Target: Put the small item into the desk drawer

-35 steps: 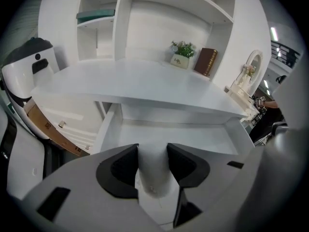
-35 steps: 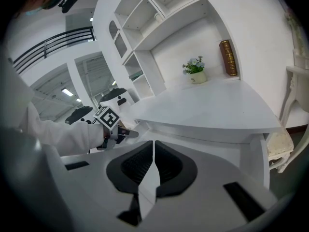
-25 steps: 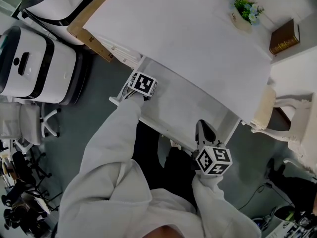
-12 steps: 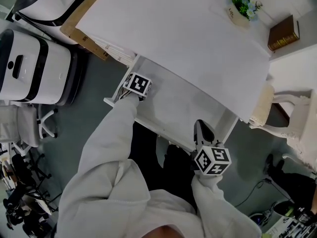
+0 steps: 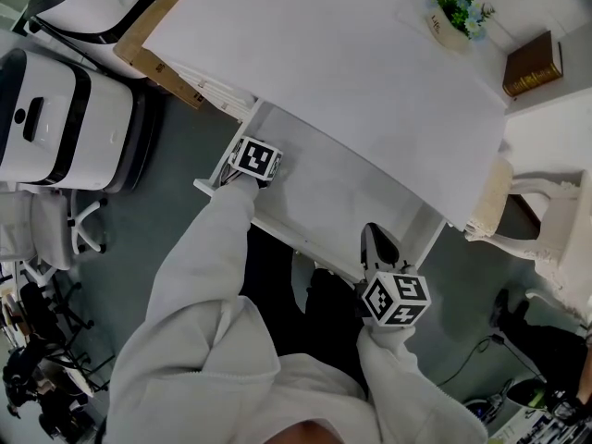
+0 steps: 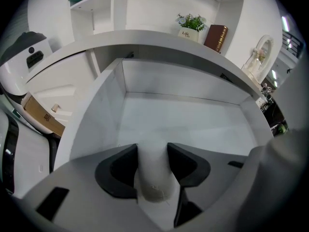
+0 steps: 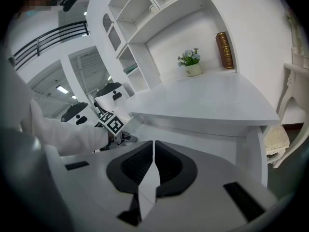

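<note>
A white desk [image 5: 351,54] has its drawer [image 5: 344,195] pulled out toward me. My left gripper [image 5: 257,159] sits over the drawer's front left corner. In the left gripper view its jaws [image 6: 152,150] press on a small white rounded item [image 6: 153,178] above the bare drawer floor [image 6: 188,122]. My right gripper [image 5: 379,245] hovers by the drawer's front right edge, and the right gripper view shows its jaws [image 7: 152,154] shut with nothing between them.
On the desk's far right stand a potted plant [image 5: 456,15] and a brown book [image 5: 532,66]. A white chair [image 5: 546,225] is at the right. A cardboard box [image 5: 153,54] and white machines [image 5: 55,123] stand at the left on the grey floor.
The head view has shifted slightly. Both grippers keep their places at the drawer, and the white item stays between the left jaws.
</note>
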{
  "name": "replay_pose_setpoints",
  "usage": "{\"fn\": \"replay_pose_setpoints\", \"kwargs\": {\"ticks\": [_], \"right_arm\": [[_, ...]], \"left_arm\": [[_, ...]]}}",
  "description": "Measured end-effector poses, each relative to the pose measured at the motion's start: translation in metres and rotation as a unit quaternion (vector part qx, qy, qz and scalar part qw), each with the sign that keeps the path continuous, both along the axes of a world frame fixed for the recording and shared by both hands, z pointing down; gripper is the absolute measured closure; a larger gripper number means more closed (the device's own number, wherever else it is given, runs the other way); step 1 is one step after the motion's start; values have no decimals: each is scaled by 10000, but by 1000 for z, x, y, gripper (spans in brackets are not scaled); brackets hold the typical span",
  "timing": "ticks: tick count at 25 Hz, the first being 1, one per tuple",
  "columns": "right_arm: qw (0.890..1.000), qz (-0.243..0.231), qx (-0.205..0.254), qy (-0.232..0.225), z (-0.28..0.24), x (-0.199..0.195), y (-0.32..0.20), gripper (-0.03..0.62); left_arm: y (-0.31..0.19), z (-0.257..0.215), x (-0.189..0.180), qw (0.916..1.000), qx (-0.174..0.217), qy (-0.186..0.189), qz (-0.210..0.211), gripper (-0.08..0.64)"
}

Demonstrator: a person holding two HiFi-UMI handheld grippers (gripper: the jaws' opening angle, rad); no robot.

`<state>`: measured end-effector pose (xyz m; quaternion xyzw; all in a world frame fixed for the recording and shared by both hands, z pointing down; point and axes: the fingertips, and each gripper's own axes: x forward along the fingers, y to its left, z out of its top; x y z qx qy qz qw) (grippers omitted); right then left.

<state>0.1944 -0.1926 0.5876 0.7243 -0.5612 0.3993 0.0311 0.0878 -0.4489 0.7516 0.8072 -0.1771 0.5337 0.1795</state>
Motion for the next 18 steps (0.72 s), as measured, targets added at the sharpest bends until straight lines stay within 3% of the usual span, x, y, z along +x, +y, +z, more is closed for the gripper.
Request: {"fn": "replay_pose_setpoints", "kwargs": {"ticks": [6,10,18], "right_arm": [[10000,-9,38,36,-3,2,-1,554],[9999,-21,110,51,-7,3,-3,554],[9994,-124,309,121,-18,3,-7,554]], "left_arm": [[6,-1,3,9998,-168,36,-49,235],[7,-12,6,10000,-56,70,-32,199],[8,-57,10,9966,144,721,-368,179]]}}
